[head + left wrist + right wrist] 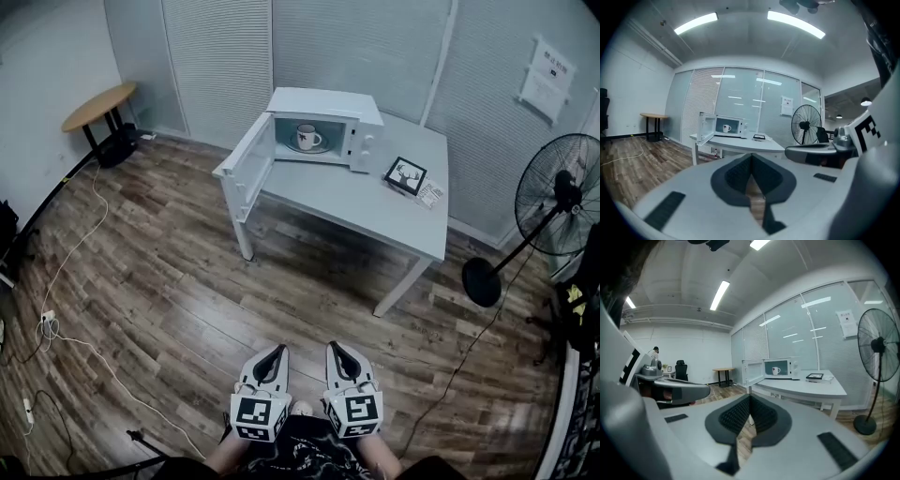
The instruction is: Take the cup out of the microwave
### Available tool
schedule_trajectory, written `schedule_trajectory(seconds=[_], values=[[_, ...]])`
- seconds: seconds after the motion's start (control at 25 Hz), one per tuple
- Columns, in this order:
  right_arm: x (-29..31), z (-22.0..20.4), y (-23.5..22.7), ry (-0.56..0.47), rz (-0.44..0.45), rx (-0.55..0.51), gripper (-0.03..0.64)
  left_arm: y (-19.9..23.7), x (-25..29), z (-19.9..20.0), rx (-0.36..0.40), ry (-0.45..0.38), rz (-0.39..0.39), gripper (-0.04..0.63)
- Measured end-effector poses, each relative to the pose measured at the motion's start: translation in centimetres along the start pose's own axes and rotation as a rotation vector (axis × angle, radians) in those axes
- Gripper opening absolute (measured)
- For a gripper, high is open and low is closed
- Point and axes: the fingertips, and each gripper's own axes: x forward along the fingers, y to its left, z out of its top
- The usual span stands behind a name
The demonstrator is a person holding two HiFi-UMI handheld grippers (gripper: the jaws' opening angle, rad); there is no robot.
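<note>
- Left gripper [277,351] and right gripper [336,349]: both closed on nothing, well apart from the table [375,211].
- Cup [307,137] stands inside the open microwave [366,117]. My worry is reaching in with closed jaws and tipping it, or clipping the swung-out door [246,167].
- Wall notice [547,78] probably carries print, but it's too small to read; I see no brand.

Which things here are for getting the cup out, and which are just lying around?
For the job: cup, microwave, its open door, left gripper, right gripper.

Just lying about: picture frame, standing fan, round side table, cables on the floor.
</note>
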Motion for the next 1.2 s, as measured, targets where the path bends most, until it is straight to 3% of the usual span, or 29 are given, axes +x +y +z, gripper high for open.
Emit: schedule_trajectory(seconds=[0.32,0.88,1.2], values=[[-0.3,-0.2,-2.0,-0.014,0.005,0.042,0.004,-0.7,0.6,-0.8,-0.02,0.018,0.036,0.006],[4.4,0.1,-4.6,0.012,-0.034,0.017,0.005,0.3,7.0,0.3,0.002,0.021,-0.048,0.006],[10.4,0.7,-6.0,0.037,-0.054,0.057,0.005,4.1,12.6,1.9,0.015,0.031,-0.075,0.006]])
